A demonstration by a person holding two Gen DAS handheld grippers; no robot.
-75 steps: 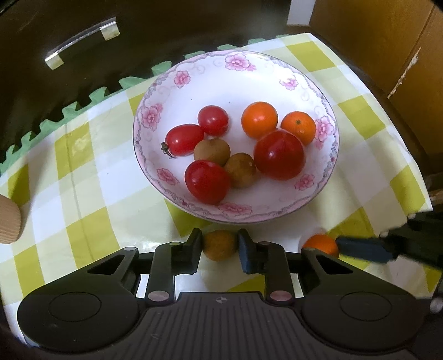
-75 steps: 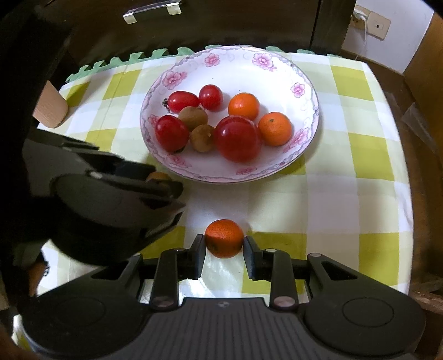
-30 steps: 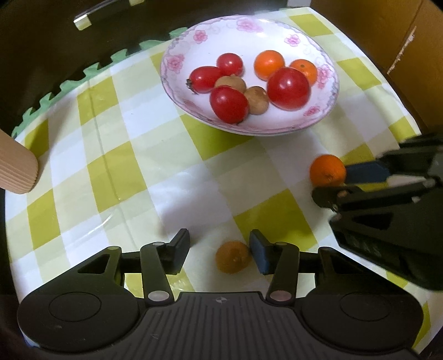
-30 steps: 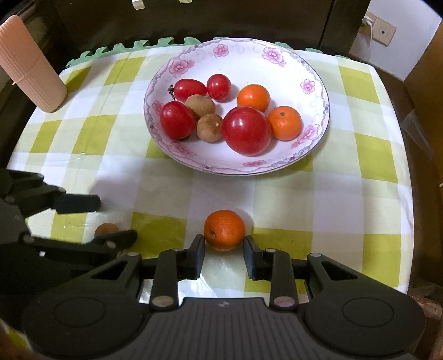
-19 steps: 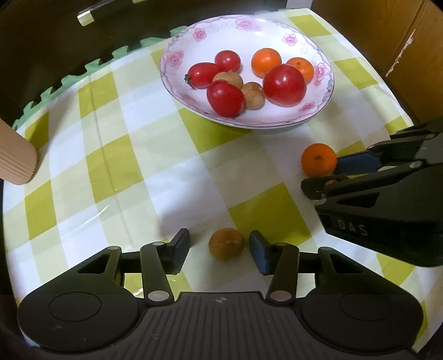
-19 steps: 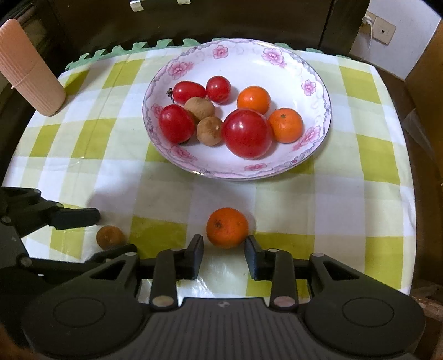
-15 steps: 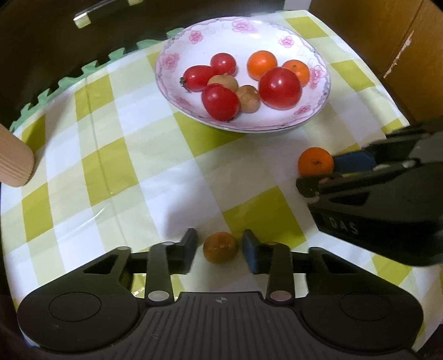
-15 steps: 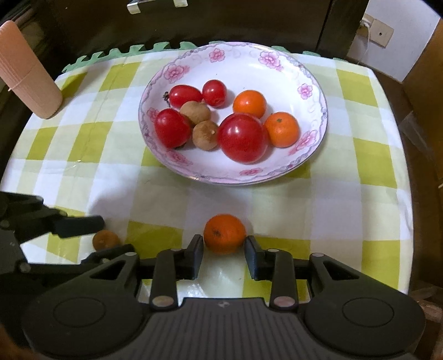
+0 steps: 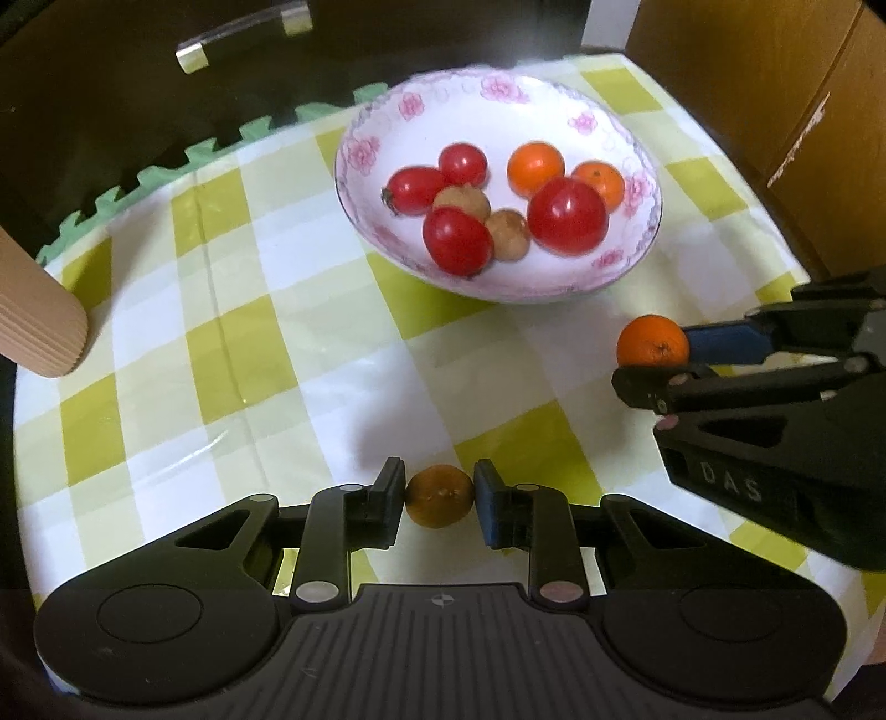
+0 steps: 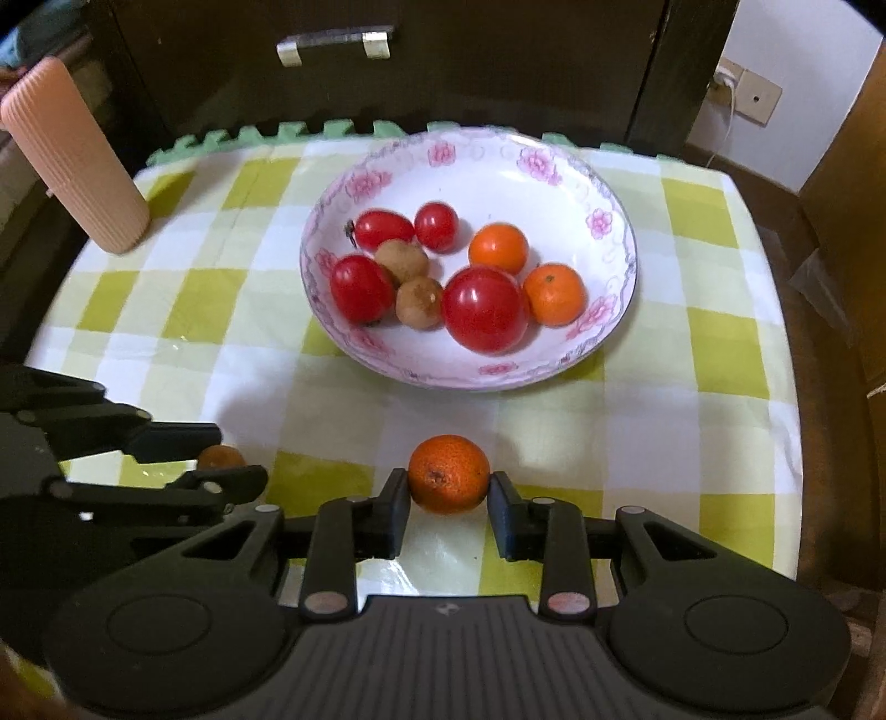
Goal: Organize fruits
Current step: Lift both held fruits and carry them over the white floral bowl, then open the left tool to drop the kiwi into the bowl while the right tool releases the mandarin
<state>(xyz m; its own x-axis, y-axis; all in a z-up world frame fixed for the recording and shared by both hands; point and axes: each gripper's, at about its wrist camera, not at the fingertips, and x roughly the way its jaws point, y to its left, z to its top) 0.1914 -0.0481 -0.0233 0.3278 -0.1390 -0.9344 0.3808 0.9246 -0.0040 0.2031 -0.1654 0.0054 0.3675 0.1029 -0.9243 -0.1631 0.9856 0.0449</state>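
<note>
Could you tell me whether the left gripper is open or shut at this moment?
Shut on the brown fruit: the left gripper has both fingers pressed against the fruit's sides, with no visible gap.

Left gripper [image 9: 438, 495] pinches a brown fruit [image 9: 439, 497] near the bowl [image 9: 637, 260].

Surface [image 10: 720, 387] covered by a yellow-green and white checked cloth [image 10: 221, 310], with a green scalloped mat edge [image 10: 277, 135] showing at the far side. Beyond it, a dark cabinet [image 10: 498, 66] with a metal handle [image 10: 335, 44]. Far right: white wall [image 10: 803, 50] with a socket [image 10: 756, 99] and cable; wooden panel [image 9: 747, 83] at right.
</note>
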